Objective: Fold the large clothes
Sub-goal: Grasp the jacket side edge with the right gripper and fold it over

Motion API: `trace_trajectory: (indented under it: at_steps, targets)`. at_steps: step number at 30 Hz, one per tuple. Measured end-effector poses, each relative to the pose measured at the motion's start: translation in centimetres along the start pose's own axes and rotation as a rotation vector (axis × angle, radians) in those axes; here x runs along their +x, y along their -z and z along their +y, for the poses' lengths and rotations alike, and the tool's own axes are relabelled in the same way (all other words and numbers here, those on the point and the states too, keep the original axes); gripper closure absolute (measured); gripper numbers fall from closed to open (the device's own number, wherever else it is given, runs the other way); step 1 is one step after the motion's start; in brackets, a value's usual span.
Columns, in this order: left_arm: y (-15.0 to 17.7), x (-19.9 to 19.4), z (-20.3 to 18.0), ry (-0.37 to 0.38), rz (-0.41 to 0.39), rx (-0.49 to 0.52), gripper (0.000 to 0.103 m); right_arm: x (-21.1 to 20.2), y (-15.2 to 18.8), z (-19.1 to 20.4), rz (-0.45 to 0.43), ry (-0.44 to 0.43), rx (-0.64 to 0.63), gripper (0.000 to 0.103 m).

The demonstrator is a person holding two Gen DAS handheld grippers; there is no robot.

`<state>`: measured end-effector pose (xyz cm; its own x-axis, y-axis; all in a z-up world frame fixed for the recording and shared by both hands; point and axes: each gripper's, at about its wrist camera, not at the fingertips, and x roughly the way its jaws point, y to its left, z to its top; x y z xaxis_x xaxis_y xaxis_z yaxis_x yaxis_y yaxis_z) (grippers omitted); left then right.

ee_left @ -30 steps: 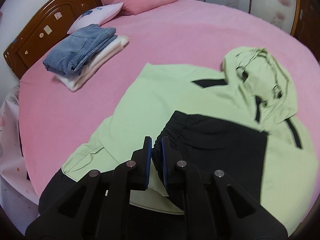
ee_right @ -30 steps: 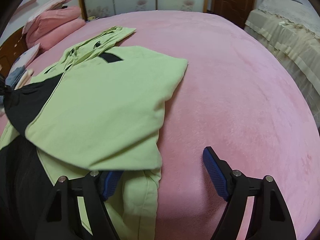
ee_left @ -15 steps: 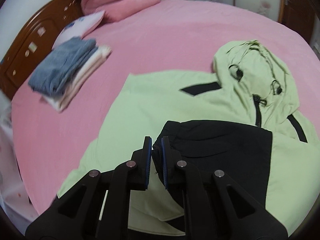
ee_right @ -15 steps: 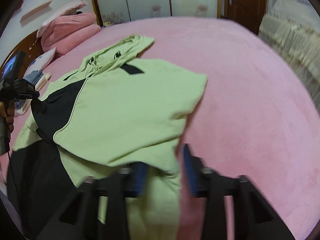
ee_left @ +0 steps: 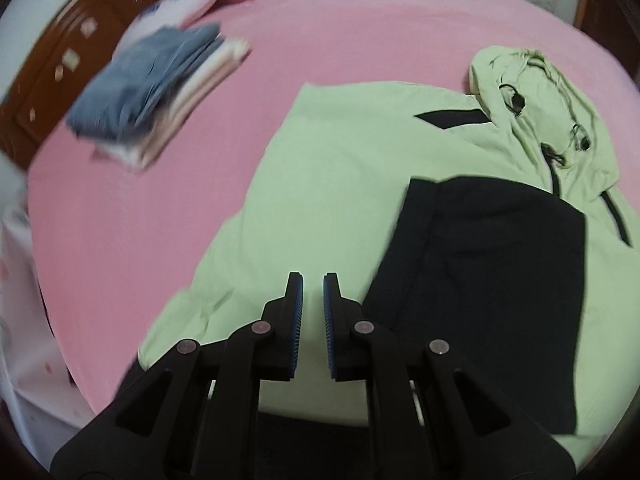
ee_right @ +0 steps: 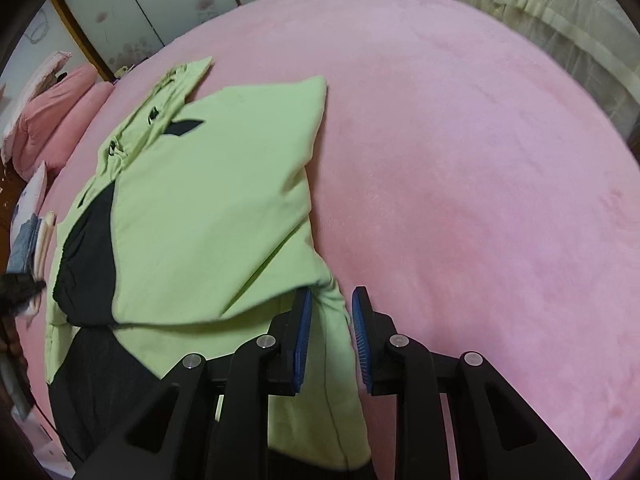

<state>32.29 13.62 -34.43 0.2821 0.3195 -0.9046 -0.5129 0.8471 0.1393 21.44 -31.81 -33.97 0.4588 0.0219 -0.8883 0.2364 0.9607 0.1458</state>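
Folding jacket [ee_left: 352, 184] on bed [ee_right: 460, 140] | left gripper [ee_left: 312, 312] released, empty, above jacket's middle | right gripper [ee_right: 332, 320] straddled jacket's bedside-edge sleeve fold, grip unclear, probably for tucking inward

left tongs [ee_left: 312, 312] – matte black links, silver pivot pins | right tongs [ee_right: 332, 332] – same, ribbed blue pads

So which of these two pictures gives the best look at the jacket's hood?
The left wrist view. There the hood lies spread open at the top of the green and black jacket, with its drawcord toggles and zipper plain to see. In the right wrist view the hood is far off, foreshortened and partly hidden behind the folded-over sleeve.
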Motion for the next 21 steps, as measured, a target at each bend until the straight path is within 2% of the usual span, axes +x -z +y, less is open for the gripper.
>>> trace_trajectory:
  at_steps: [2, 4, 5, 6, 8, 12, 14, 15, 16, 18, 20, 21]
  targets:
    - [1.1, -1.3, 1.0, 0.077, 0.014, -0.035, 0.095, -1.1, 0.2, 0.3, -0.017, 0.001, -0.003, 0.082]
    - [2.5, -2.8, 0.9, 0.200, 0.051, -0.035, 0.095, -3.5, 0.5, 1.4, -0.039, -0.026, -0.028, 0.082]
    - [3.3, -3.4, 0.1, 0.250, 0.074, -0.004, 0.095, -3.8, 0.4, 3.1, 0.032, -0.085, -0.060, 0.082]
    - [3.9, -3.9, -0.8, 0.288, 0.091, 0.037, 0.095, -3.8, 0.4, 3.1, 0.032, -0.085, -0.060, 0.082]
    - [5.1, -4.8, -3.1, 0.333, 0.086, 0.120, 0.095, -3.2, 0.5, 5.6, 0.099, -0.176, -0.092, 0.092]
    - [6.2, -5.5, -8.3, 0.381, 0.072, 0.239, 0.095, -0.9, 0.2, 10.6, 0.127, -0.381, -0.046, 0.095]
    - [5.9, -4.6, -10.5, 0.432, 0.099, 0.253, 0.095, 0.9, -0.4, 12.6, 0.152, -0.388, -0.048, 0.096]
    - [5.7, -3.8, -11.6, 0.459, 0.134, 0.246, 0.096, 2.9, -1.0, 13.6, 0.195, -0.389, -0.018, 0.096]
    - [5.5, -3.1, -12.3, 0.470, 0.162, 0.241, 0.099, 2.9, -1.0, 13.6, 0.195, -0.389, -0.018, 0.096]
    - [5.1, -1.4, -13.4, 0.431, 0.188, 0.264, 0.100, 4.1, -1.4, 13.5, 0.233, -0.381, 0.023, 0.096]
    - [4.8, 0.2, -13.9, 0.277, 0.163, 0.342, 0.100, 4.7, -1.5, 12.2, 0.241, -0.388, 0.056, 0.097]
    - [4.6, 1.4, -13.7, 0.117, 0.139, 0.393, 0.100, 4.8, -1.7, 11.3, 0.233, -0.367, 0.063, 0.097]
